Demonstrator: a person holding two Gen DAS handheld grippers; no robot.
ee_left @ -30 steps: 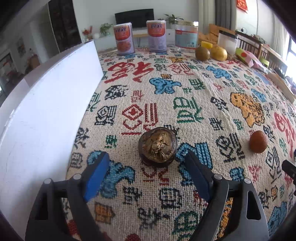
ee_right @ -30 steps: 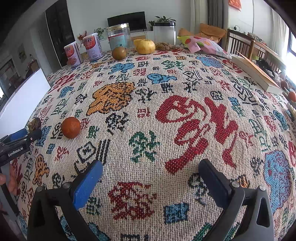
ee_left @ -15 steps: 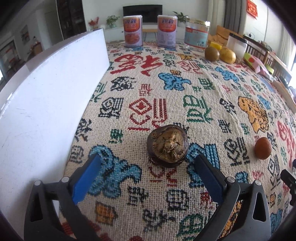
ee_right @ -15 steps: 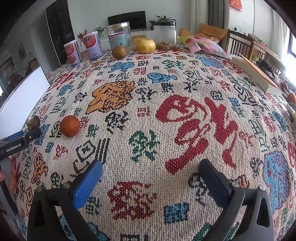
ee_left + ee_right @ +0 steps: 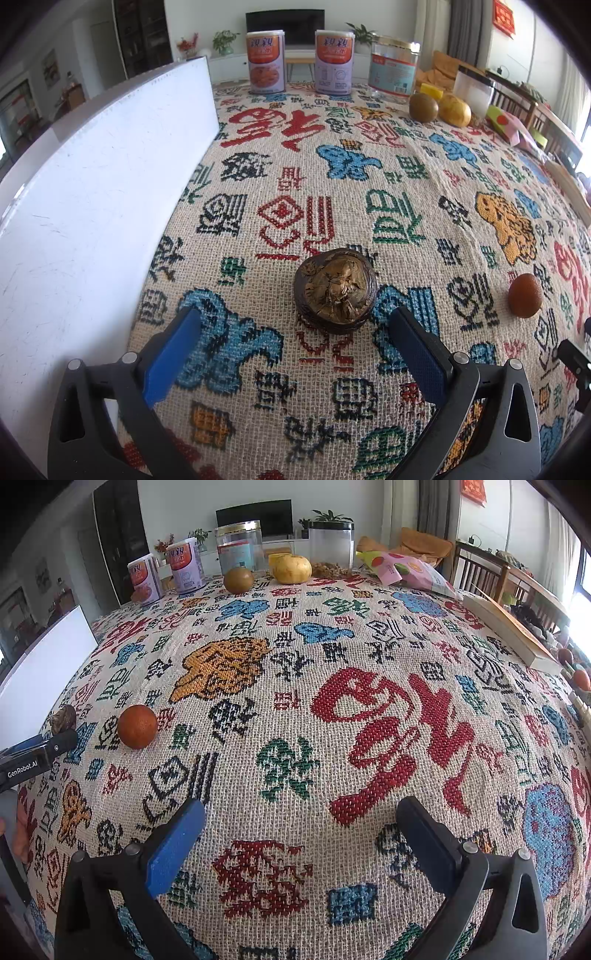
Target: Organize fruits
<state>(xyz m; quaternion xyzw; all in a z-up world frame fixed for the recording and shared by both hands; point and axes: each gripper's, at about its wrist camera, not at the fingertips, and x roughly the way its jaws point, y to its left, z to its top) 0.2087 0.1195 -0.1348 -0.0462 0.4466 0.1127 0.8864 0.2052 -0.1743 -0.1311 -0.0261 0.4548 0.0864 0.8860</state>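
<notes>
The left gripper point(image 5: 295, 347) hangs with its blue pads spread wide and gripping nothing; the right gripper point(image 5: 301, 834) is likewise released, over bare patterned tablecloth point(image 5: 332, 738).

In the left wrist view the dark wrinkled fruit point(image 5: 335, 290) sits on the cloth at lower centre, just ahead of the open jaws and slightly toward the right-hand pad, touching neither. It is squat and roundish with no clear long axis; its crumpled, golden-brown face is turned up and toward the camera.

A white board point(image 5: 92, 206) stands along the cloth's edge, filling the left of that frame and closing off that side. To the right the cloth lies open as far as a small orange-brown fruit point(image 5: 525, 295) at the right edge, well apart from the dark one.

At the top of the frame two cans point(image 5: 300, 61), a clear jar point(image 5: 394, 66), a green-brown fruit point(image 5: 423, 107) and a yellow fruit point(image 5: 454, 110) stand near the far edge, leaving a wide free stretch in between.

In the right wrist view a book point(image 5: 509, 635) lies along the cloth's right margin.
</notes>
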